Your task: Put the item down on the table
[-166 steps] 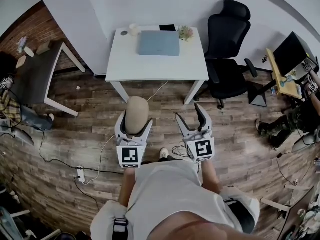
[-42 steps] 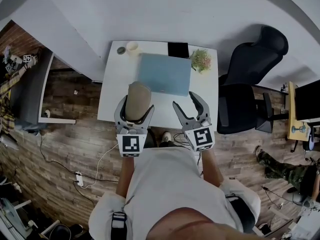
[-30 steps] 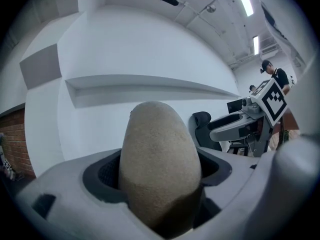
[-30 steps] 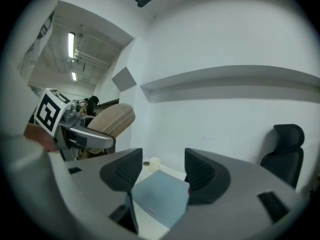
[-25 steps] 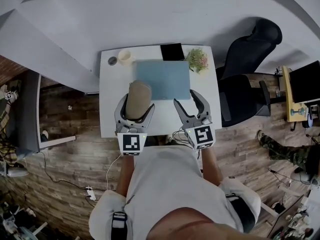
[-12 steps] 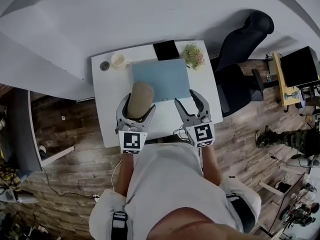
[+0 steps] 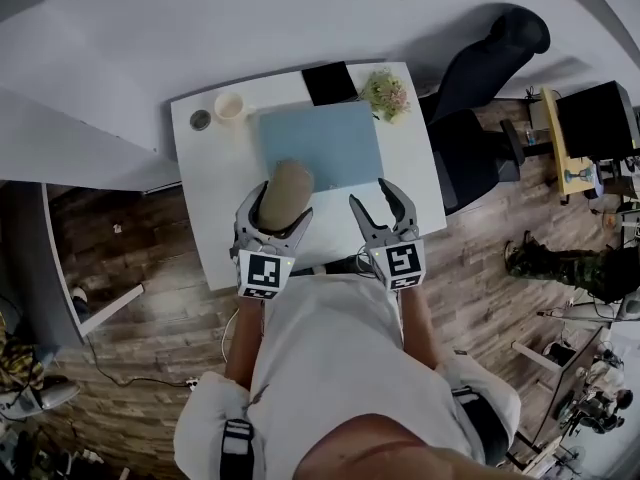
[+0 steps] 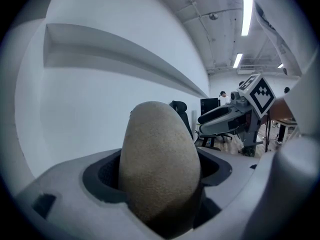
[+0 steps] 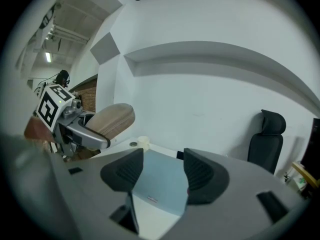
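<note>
Head view: tan egg-shaped item point(image 7: 285, 186) clamped in left gripper point(image 7: 273, 210) at frame centre, over white table point(image 7: 200, 198). Right gripper point(image 7: 377, 208) jaws apart, empty.

Left gripper view: item fills jaws, table unseen.

Right gripper view: blue mat point(image 9: 162, 184) visible between jaws.

Risk: released high or tilted, likely to roll off.

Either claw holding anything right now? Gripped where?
Left claw holds the tan egg-shaped item, jaws closed round its near end; the rounded far end sticks out. Right claw: open, empty.
</note>
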Motion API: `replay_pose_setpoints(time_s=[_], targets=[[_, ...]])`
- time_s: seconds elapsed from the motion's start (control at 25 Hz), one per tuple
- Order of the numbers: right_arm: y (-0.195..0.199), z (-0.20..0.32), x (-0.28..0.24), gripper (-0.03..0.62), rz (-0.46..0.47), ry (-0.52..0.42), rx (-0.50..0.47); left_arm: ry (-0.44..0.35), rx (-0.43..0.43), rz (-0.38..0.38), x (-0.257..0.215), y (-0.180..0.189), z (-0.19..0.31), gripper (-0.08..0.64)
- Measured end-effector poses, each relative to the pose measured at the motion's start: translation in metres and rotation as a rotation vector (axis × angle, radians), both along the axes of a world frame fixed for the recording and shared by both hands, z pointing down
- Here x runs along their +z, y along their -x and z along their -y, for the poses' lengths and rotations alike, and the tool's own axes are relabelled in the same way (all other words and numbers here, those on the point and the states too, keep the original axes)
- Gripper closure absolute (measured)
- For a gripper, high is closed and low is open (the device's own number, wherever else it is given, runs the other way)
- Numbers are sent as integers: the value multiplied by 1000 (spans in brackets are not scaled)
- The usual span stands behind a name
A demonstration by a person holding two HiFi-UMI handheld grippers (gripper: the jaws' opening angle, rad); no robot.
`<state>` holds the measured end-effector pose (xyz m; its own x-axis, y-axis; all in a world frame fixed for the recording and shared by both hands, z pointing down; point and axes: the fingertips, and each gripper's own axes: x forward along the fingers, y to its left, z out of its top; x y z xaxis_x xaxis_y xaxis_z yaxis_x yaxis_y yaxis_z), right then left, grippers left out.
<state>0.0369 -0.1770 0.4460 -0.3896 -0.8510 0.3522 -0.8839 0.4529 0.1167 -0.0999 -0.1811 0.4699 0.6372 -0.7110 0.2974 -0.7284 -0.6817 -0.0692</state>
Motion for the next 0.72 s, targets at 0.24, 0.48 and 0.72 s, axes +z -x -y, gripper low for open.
replay_pose_setpoints(time_s=[0.24, 0.48, 0.72], targets=[[1, 4, 27, 336, -6, 46, -37, 48, 2, 19, 23, -5, -2, 155], [1, 2, 45, 336, -13, 80, -69, 104, 1, 43, 49, -10, -9, 155], [-4, -5, 69, 336, -22, 127, -98, 150, 24, 67, 73, -22, -18, 155]])
